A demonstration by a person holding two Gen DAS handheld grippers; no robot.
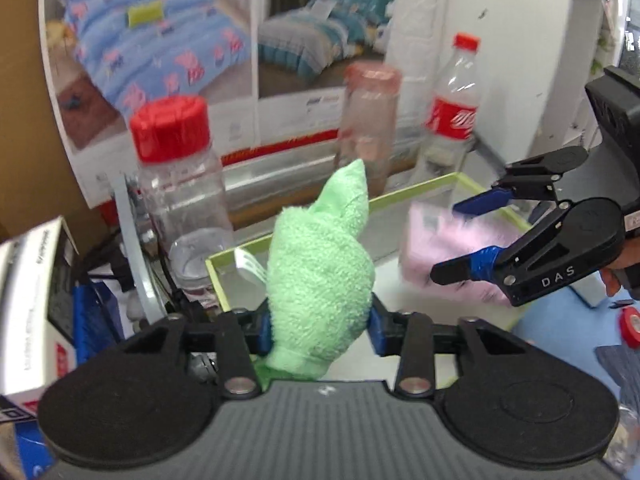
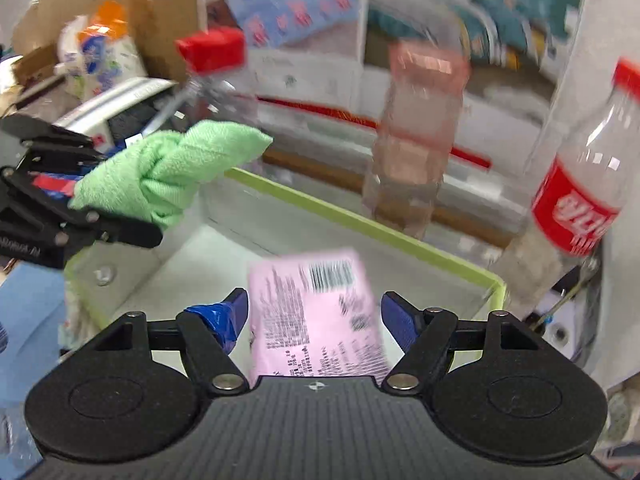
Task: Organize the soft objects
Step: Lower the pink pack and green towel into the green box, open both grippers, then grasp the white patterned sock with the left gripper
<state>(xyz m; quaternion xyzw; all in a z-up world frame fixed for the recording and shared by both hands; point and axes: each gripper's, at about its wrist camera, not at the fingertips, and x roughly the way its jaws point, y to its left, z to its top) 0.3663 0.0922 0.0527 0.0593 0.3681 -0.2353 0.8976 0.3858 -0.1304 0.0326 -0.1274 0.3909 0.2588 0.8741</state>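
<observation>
While the left gripper pinches the green cloth upright between its pads, the green-rimmed tray lies straight ahead and below. Ahead-right, the right gripper hovers over that tray with fingers spread; the pink packet between them looks released, though blur obscures contact.
</observation>
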